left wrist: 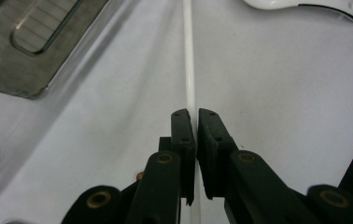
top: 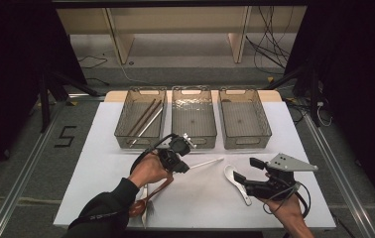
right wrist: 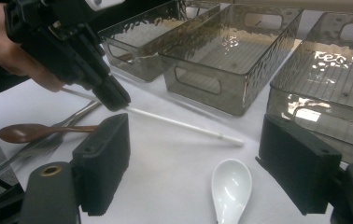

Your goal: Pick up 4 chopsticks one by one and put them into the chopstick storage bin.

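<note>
My left gripper (top: 184, 166) is shut on a thin white chopstick (top: 207, 162), which points right, just above the white mat. In the left gripper view the jaws (left wrist: 195, 116) pinch the chopstick (left wrist: 189, 56) near one end, and the rest runs straight ahead. To its right, my right gripper (top: 246, 170) stands open around the bowl end of a white ceramic spoon (top: 236, 177) that lies on the mat. In the right gripper view the spoon (right wrist: 230, 186) lies between the wide-apart pads (right wrist: 104, 154), untouched, with the left gripper (right wrist: 95, 79) and chopstick (right wrist: 184, 125) beyond.
Three clear grey baskets stand in a row at the back: the left one (top: 126, 130) holds several chopsticks, the middle (top: 194, 136) and right (top: 265, 134) hold nothing. A brown wooden spoon (top: 143, 201) and a metal fork (right wrist: 48, 140) lie by the left forearm.
</note>
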A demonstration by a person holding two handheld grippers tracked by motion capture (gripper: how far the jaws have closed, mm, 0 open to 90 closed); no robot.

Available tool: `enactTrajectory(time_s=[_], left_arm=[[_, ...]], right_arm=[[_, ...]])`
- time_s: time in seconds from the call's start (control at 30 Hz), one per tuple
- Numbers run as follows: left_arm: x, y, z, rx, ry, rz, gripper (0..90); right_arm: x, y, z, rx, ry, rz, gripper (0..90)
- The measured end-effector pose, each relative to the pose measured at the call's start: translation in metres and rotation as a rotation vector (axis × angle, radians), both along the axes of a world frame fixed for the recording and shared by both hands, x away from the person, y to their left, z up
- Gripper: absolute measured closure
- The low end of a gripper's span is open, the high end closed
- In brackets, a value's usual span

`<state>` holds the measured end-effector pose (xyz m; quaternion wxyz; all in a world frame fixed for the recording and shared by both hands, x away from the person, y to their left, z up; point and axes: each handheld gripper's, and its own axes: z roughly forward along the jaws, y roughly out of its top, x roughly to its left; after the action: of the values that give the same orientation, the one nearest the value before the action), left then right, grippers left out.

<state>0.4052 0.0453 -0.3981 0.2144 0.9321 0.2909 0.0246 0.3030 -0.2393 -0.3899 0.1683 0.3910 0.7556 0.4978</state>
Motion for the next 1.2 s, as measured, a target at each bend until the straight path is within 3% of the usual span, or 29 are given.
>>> enactTrajectory(time_s=[0.3,0.63,0.77,0.97,1.1,1.2], left_arm=[[0.002,0.013,0.023,-0.044,-0.041,0.018,85.2],[0.003,0.041,0.055,-0.111,-0.091,0.059,85.2],[0.014,0.062,0.064,-0.143,-0.110,0.123,85.1],[0.037,0.101,0.074,-0.158,-0.134,0.239,85.1],[0.055,0.128,0.076,-0.194,-0.132,0.325,85.1],[0.069,0.145,0.072,-0.197,-0.129,0.397,85.1]], right_arm=[[0.000,0.000,0.000,0.001,-0.001,-0.002,25.8],[0.001,0.000,-0.001,0.001,0.004,-0.003,25.8],[0.001,0.000,-0.001,0.001,0.003,-0.004,25.8],[0.001,0.000,-0.001,0.000,0.003,-0.003,25.8],[0.001,0.000,-0.001,0.000,0.003,-0.004,25.8],[0.001,0.000,-0.001,0.000,0.003,-0.004,25.8]])
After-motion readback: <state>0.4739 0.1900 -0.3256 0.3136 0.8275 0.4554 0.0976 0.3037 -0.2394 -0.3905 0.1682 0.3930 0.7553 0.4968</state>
